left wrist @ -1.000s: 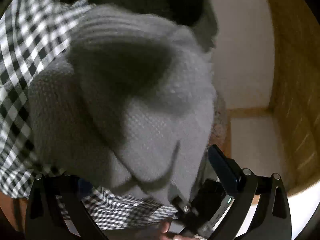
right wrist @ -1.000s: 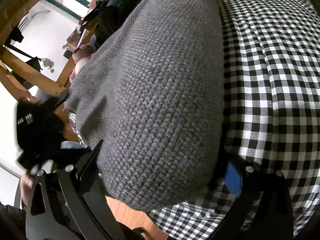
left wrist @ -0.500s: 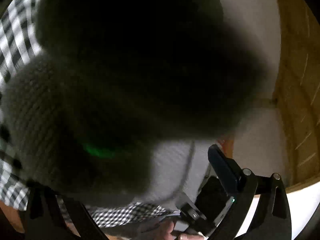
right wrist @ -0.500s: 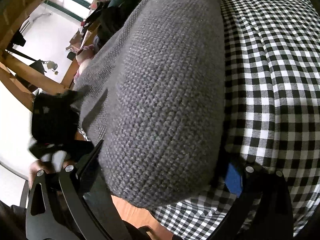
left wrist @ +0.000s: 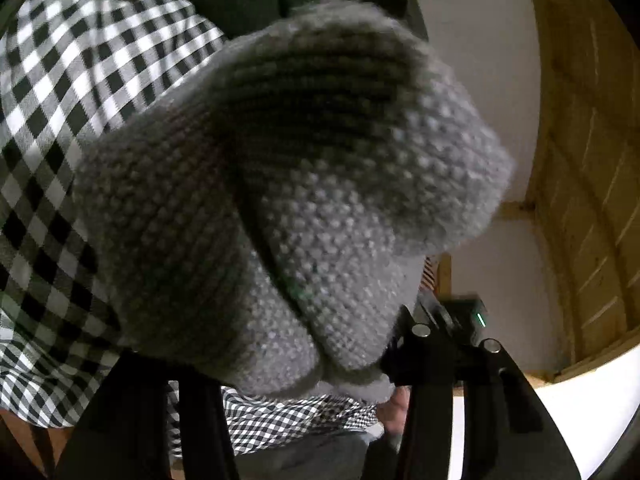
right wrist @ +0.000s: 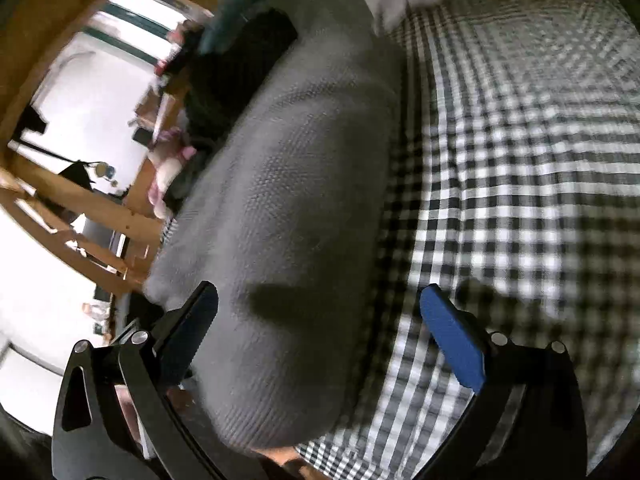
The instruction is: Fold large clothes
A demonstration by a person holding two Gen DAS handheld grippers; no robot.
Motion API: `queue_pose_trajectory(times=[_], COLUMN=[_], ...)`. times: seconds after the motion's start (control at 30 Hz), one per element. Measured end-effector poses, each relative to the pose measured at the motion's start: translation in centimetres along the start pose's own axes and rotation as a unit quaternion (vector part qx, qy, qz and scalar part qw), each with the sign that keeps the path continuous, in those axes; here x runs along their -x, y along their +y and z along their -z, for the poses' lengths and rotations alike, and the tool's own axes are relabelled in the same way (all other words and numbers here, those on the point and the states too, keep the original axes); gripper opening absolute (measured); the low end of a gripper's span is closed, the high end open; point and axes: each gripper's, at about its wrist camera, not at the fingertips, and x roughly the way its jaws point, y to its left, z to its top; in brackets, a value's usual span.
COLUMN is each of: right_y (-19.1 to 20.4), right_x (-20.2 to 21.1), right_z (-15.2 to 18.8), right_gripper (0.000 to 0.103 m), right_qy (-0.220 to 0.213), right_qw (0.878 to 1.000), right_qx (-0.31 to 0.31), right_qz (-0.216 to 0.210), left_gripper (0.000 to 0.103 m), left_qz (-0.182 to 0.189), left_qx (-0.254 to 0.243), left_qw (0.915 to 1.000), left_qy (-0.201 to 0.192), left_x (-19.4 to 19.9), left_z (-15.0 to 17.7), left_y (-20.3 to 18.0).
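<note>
A grey knitted sweater (left wrist: 288, 200) fills the left wrist view, bunched up over my left gripper (left wrist: 304, 364). The knit hides the fingertips, and the jaws seem closed on its lower fold. In the right wrist view the same sweater (right wrist: 296, 216) lies as a long folded roll on the black-and-white checked bedcover (right wrist: 520, 184). My right gripper (right wrist: 320, 320) is open, its fingers wide apart on either side of the near end of the roll. Its blue pad (right wrist: 452, 332) is bare.
The wooden bed frame (left wrist: 580, 160) curves along the right of the left wrist view, with a white wall behind. Dark clothes (right wrist: 236, 68) lie beyond the sweater. A room with wooden posts (right wrist: 80, 204) shows at the left. The bed's near edge is just below the roll.
My right gripper has let go of the sweater and opened, and the roll now lies on the bedcover. In the left view the knit swung close over the lens and back.
</note>
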Motion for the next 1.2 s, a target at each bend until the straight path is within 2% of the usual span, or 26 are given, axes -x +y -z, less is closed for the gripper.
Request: queue_pose_trajectory(times=[0.03, 0.07, 0.13, 0.23, 0.33, 0.4, 0.47, 0.57, 0.7, 0.77, 0.8, 0.87, 1.0, 1.2], right_y=[-0.3, 0.3, 1.7, 1.4, 2.3, 3.9, 5.3, 6.1, 3.3, 1.9, 2.3, 3.6, 6.0, 8.7], right_x=[-1.3, -2.3, -3.7, -5.2, -4.5, -3.0, -1.6, 0.0, -2.5, -3.6, -3.6, -2.9, 0.6, 7.6], right_z=[-0.6, -0.9, -1.3, -1.8, -1.4, -0.6, 0.4, 1.2, 1.2, 0.4, 0.1, 0.3, -0.7, -3.3], right_gripper=[0.098, 0.094, 0.095, 0.095, 0.077, 0.058, 0.054, 0.053, 0.056, 0.058, 0.058, 0.054, 0.05, 0.049], right_qy=[0.013, 0.019, 0.031, 0.032, 0.005, -0.009, -0.022, -0.03, 0.0, 0.005, 0.002, -0.01, -0.047, -0.074], right_qw=[0.999, 0.998, 0.999, 0.999, 1.0, 0.999, 0.999, 0.996, 0.999, 0.997, 0.998, 0.998, 0.995, 0.993], right_qx=[-0.016, -0.007, 0.022, 0.004, 0.012, 0.031, 0.039, 0.049, 0.019, -0.018, -0.015, -0.002, 0.021, 0.058], right_qz=[-0.049, -0.058, -0.022, -0.002, 0.01, 0.007, -0.02, -0.068, -0.048, -0.076, -0.069, -0.064, -0.089, -0.068], left_gripper=[0.046, 0.046, 0.046, 0.045, 0.045, 0.044, 0.044, 0.044, 0.044, 0.044, 0.044, 0.043, 0.043, 0.043], left_qz=[-0.002, -0.002, -0.008, -0.02, -0.026, -0.03, -0.041, -0.045, -0.072, -0.058, -0.061, -0.074, -0.057, -0.03], left_qx=[-0.004, -0.009, -0.022, -0.043, -0.053, -0.064, -0.096, -0.114, -0.101, -0.08, -0.085, -0.113, -0.162, -0.211], left_qw=[1.0, 1.0, 0.9997, 0.9989, 0.9982, 0.9975, 0.9944, 0.9924, 0.9922, 0.9951, 0.9945, 0.9908, 0.9849, 0.9769], left_qy=[-0.001, -0.001, -0.001, -0.004, -0.007, -0.004, -0.007, -0.012, 0.009, 0.007, 0.004, -0.006, -0.017, -0.021], left_x=[0.2, 0.4, 0.6, 0.7, 0.6, 1.2, 1.4, 2.3, 1.3, 1.2, 1.4, 1.8, 2.0, 0.8], left_z=[-0.1, 0.0, -0.2, -0.2, -0.3, 0.2, 0.7, 1.4, 0.8, 0.6, 0.7, 1.4, 3.0, 3.9], left_y=[-0.2, -0.4, -0.8, -1.1, -1.3, -2.0, -3.3, -4.4, -2.8, -1.7, -2.1, -3.7, -7.4, -14.3])
